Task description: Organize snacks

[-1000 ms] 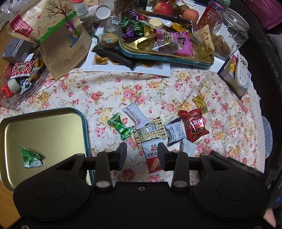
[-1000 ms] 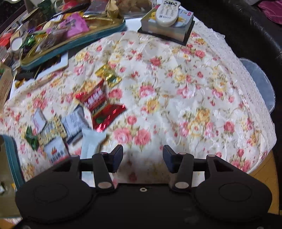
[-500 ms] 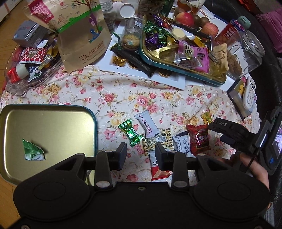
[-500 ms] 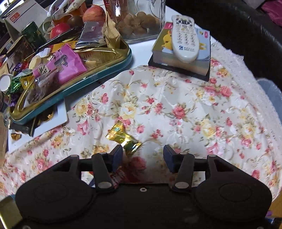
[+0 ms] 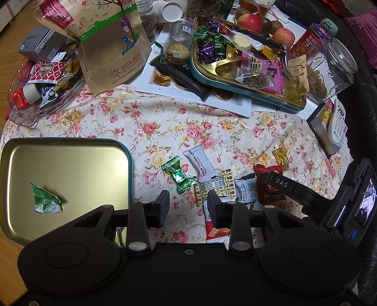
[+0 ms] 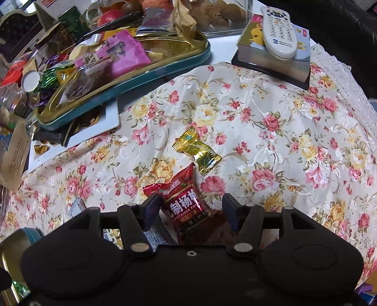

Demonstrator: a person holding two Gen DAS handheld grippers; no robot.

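My right gripper (image 6: 192, 211) straddled the red snack packet (image 6: 186, 207), jaws just widening, not gripping, left gripper (image 5: 188, 207) gaped empty, only its view showed the gold tray (image 5: 70, 164).

A home living room is showing here: a flowered cloth (image 6: 271, 113) is covering the bench, a TV remote (image 6: 279, 33) is lying beside snack trays (image 5: 245, 82), apples (image 5: 249, 22) and a cookie jar (image 5: 329, 68).

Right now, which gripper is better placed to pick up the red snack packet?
The right gripper. The red snack packet already lies between its open fingers, which have just been opening. The left gripper hangs open over bare cloth, beside the gold tray.
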